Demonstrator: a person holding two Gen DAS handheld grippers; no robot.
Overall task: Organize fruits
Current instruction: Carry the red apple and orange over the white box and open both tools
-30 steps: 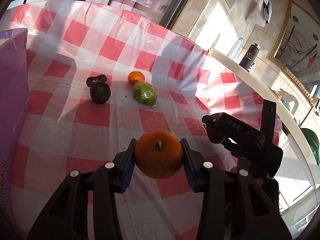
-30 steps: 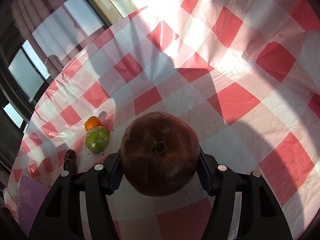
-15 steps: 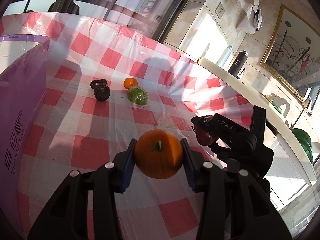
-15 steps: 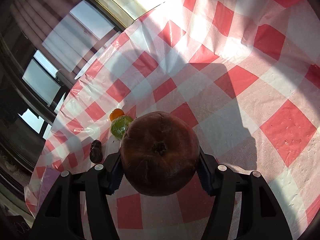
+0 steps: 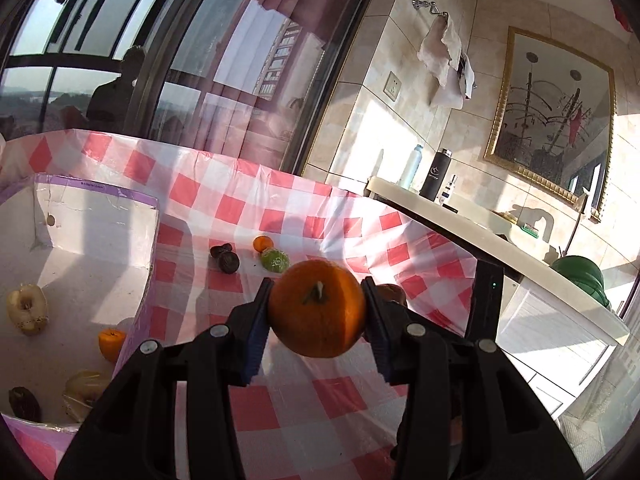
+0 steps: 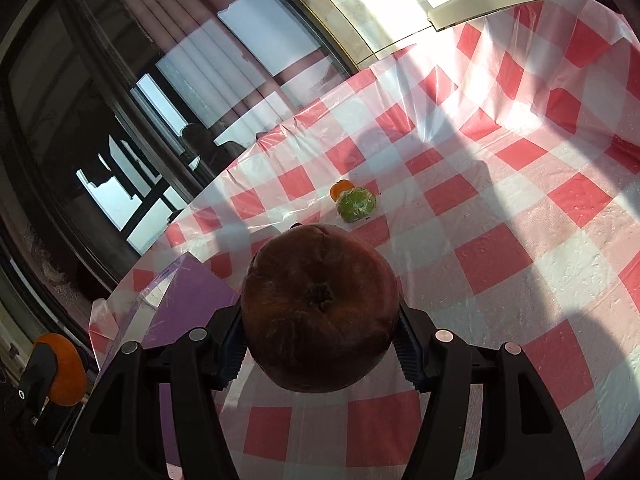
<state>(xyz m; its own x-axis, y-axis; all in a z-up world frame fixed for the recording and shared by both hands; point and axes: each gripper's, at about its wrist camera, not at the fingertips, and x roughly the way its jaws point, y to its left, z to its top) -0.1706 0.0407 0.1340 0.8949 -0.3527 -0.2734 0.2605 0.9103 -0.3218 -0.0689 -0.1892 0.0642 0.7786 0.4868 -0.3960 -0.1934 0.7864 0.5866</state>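
While an orange is clamped between the jaws of the left gripper, held in the air above the checked tablecloth, a large brown fruit is gripped just as firmly by the right gripper; both loads are carried, neither is set down yet; the purple-walled box is seen to the left, and several fruits are already lodged inside it: a pale apple-like fruit, a small orange piece, a yellowish fruit and a dark one; so the job is judged to be about half done; left on the cloth are a small orange fruit, a green fruit just beside it, and two dark fruits near those; a black bottle on the counter carries a small emblem and lettering, too small to be read; the print along the box rim cannot be made out either.
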